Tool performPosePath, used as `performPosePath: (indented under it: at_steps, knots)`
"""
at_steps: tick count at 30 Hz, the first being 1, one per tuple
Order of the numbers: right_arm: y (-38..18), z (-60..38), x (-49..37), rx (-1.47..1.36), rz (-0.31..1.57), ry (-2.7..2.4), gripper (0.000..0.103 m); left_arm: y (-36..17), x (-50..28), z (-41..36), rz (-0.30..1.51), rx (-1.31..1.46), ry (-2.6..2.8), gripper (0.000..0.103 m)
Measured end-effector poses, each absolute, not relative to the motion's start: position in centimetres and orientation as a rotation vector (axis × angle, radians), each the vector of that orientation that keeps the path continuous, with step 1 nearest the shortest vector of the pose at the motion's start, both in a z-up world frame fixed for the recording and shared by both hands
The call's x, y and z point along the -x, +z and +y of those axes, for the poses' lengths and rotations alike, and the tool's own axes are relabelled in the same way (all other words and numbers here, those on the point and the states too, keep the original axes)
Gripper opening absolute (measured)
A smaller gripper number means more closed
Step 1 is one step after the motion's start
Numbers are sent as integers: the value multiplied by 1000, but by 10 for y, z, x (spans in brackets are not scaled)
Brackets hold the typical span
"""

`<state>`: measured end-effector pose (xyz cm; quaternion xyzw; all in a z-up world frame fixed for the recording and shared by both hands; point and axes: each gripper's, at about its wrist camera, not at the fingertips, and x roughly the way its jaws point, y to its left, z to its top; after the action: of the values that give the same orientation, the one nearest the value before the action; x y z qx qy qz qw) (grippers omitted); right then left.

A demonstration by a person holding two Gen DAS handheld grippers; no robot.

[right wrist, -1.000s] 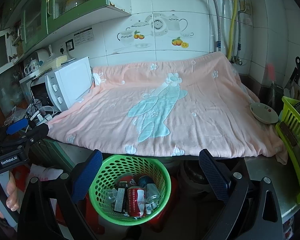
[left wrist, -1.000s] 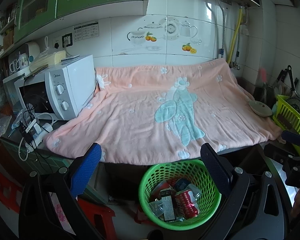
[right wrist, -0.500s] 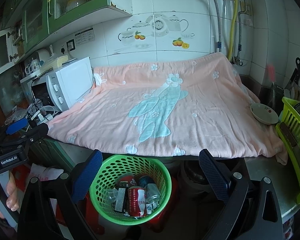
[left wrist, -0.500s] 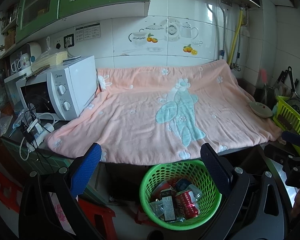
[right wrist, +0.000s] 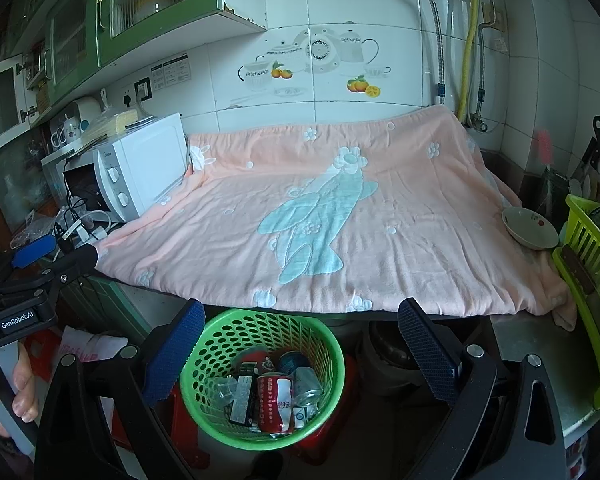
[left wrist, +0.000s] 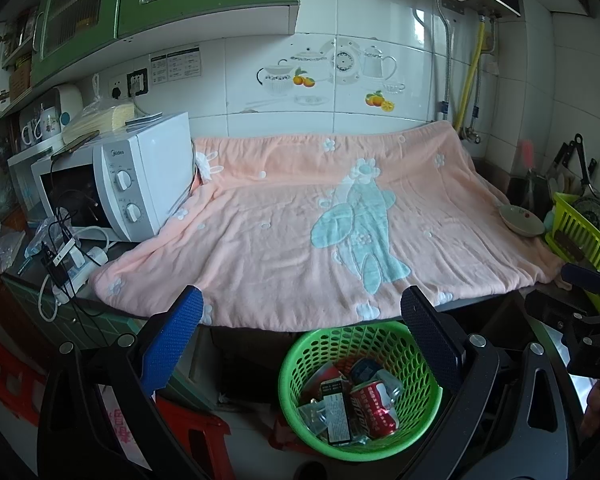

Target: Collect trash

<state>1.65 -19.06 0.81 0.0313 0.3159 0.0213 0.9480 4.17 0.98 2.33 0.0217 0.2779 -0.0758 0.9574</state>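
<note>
The left gripper [left wrist: 300, 332] stands wide open and empty at the bottom of its own view, its blue pad lower left and its dark pad lower right. The right gripper [right wrist: 300, 344] is the same in its view: jaws spread wide, nothing between them. Each also shows in the other's picture, the right one at the right edge of the left view and the left one at the left edge of the right view, held by a hand [right wrist: 4, 396] in the lower left corner.

Very little has changed over the last second. Both views have drifted only slightly, the pink blanket [left wrist: 320, 224] and the microwave [left wrist: 140, 184] sitting almost exactly where they sat in the frames, and neither gripper has opened, closed or picked anything up.

Just past the fingertips, in the lower middle of both views, the green basket [right wrist: 224, 432] sits below the counter edge. The trash is already inside it: a red can [right wrist: 274, 400], a dark carton [right wrist: 242, 400] beside it, a silver can and some clear plastic. On the blanket, across the centre of the frame, I see no loose trash. A bowl [right wrist: 530, 232] rests at its right edge, near the yellow-green dish rack [right wrist: 592, 256].

My reading is that collection is finished or nearly so, with both grippers idling above the filled basket
</note>
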Motion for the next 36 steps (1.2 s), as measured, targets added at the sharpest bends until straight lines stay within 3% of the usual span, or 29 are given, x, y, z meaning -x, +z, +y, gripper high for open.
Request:
performPosePath:
  at_steps: [36]
  knots:
    - [6,-194,-19,-66,638,44,94,27,-48,0,564,-45,-171,98]
